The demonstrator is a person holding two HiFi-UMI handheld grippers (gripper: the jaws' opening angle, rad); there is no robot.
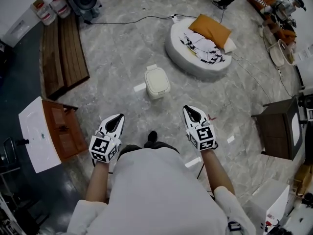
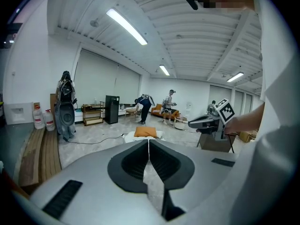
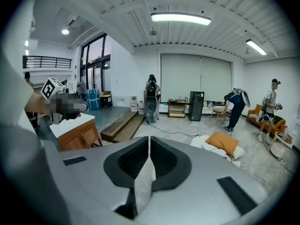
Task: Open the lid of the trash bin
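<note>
Wide room with a grey marbled floor (image 1: 117, 77), seen steeply from above. Largest on it, at the far side: a round white floor bed (image 1: 195, 58) with an orange cushion (image 1: 209, 29) on top. Next, a wooden platform (image 1: 63, 53) along the left, a wood cabinet (image 1: 63, 131) with a white top close by the left hand, and a dark side table (image 1: 279, 129) at the right. Smaller, on bare floor just this side of the bed and straight ahead of the person: the trash bin (image 1: 157, 82), white, upright, lid down flat. Smaller again, low in the head view: left gripper (image 1: 113, 125) and right gripper (image 1: 194, 115), held out side by side, well apart from the bin and on either side of the line to it. Both with jaws pressed together, nothing between them. Judged from that: no part of the task done yet, with the approach, the reach to the lid and the lift all left to do.
</note>
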